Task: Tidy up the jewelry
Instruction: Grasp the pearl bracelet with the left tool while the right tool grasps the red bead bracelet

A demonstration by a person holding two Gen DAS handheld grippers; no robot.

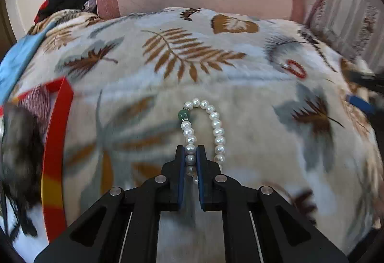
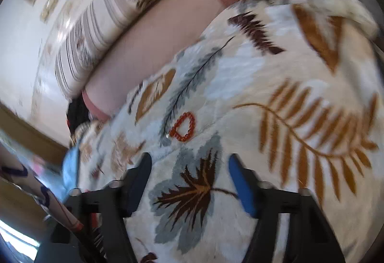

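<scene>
Two blue-padded fingers of the left gripper [image 1: 190, 155] pinch one strand of a pearl bracelet [image 1: 211, 126], angled downward; its loop runs straight ahead on the leaf-print blanket [image 1: 168, 54]. Right gripper [image 2: 189, 167], tilted down, stands apart, empty, near the red bead bracelet [image 2: 183, 126].

My left camera is looking steeply down, close over the blanket [image 1: 240, 95]; my right is tilting sideways, sharing the red bracelet [image 2: 183, 127].
</scene>
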